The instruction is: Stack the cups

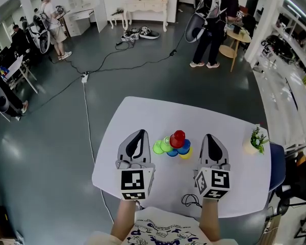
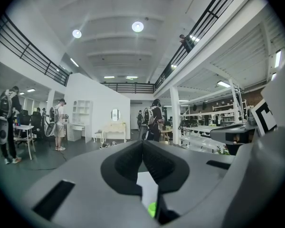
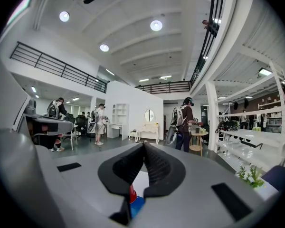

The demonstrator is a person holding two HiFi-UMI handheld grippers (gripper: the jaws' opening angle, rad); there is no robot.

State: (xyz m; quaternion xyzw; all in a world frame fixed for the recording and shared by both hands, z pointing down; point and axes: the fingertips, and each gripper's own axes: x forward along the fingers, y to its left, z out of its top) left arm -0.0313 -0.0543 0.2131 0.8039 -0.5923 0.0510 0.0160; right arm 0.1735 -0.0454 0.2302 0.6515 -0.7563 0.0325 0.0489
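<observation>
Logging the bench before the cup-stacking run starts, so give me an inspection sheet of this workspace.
Surface: white table, rounded corners.
Job's things: cups, red, green, blue and yellow, bunched mid-table.
Clutter: small potted plant at the table's right edge.
Grippers: left gripper and right gripper both shut, empty, flanking the cups.
Cables: black cable looped at the near table edge; floor cable left of the table.
Surroundings: people standing on a grey floor; white furniture behind.

Left gripper (image 1: pixel 140 133) and right gripper (image 1: pixel 209 137) are held level, side by side above the counter (image 1: pixel 143 111), fingers closed together, empty.
</observation>
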